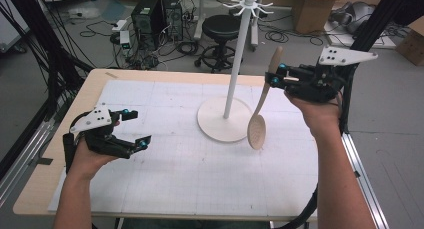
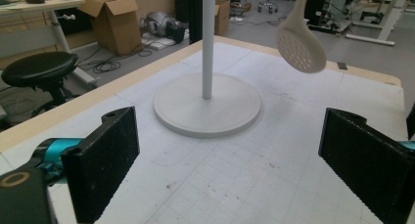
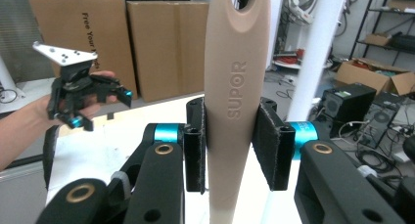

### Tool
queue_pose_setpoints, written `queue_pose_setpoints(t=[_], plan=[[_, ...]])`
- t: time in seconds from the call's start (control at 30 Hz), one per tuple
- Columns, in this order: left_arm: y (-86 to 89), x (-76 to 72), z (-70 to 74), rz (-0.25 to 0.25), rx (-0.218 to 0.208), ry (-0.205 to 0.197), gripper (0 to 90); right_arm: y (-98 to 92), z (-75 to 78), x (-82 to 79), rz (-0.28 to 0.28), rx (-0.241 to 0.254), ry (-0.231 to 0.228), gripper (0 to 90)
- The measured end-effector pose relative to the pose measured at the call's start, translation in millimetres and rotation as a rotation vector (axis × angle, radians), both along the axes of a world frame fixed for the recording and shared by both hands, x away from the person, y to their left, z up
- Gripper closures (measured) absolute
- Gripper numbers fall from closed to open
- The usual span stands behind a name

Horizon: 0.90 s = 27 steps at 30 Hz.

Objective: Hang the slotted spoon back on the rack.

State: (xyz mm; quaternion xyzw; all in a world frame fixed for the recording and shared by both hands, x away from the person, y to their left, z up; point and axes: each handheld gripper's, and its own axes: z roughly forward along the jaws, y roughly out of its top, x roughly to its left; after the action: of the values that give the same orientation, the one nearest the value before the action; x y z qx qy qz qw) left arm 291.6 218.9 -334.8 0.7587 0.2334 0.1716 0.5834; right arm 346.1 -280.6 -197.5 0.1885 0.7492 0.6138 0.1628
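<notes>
My right gripper (image 1: 274,75) is shut on the upper handle of a beige slotted spoon (image 1: 257,130), which hangs head-down above the table, just right of a white hook stand (image 1: 235,64). In the right gripper view the pads (image 3: 266,145) squeeze the spoon handle (image 3: 236,62) from both sides, below its hanging hole. My left gripper (image 1: 138,129) hovers low over the mat at the left, open with nothing between its jaws. In the left gripper view the pads (image 2: 105,160) stand wide apart, facing the stand's round base (image 2: 208,106) and the spoon head (image 2: 301,43).
A white gridded mat (image 1: 190,174) covers most of the wooden table (image 1: 35,189). The stand's hook crown (image 1: 248,4) sits high at the back. Beyond the table are a black stool (image 1: 220,26), computer cases (image 1: 150,14) and cardboard boxes (image 1: 312,6).
</notes>
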Motion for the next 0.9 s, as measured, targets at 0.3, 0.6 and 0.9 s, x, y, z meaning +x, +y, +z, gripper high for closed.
queue_pose_setpoints(t=[0.3,0.6,0.9], plan=[[-5.4,-0.4,-0.3,-0.030,-0.010,0.011,8.5,-6.6,25.0,22.6,-0.061,-0.017,0.021,68.0],[-4.0,-0.9,-0.3,-0.034,-0.013,0.005,8.5,-6.8,38.9,43.8,-0.114,-0.043,0.049,68.0],[-3.4,-2.1,0.7,-0.044,-0.014,-0.003,8.5,-2.7,46.4,60.2,-0.137,-0.053,0.066,68.0]])
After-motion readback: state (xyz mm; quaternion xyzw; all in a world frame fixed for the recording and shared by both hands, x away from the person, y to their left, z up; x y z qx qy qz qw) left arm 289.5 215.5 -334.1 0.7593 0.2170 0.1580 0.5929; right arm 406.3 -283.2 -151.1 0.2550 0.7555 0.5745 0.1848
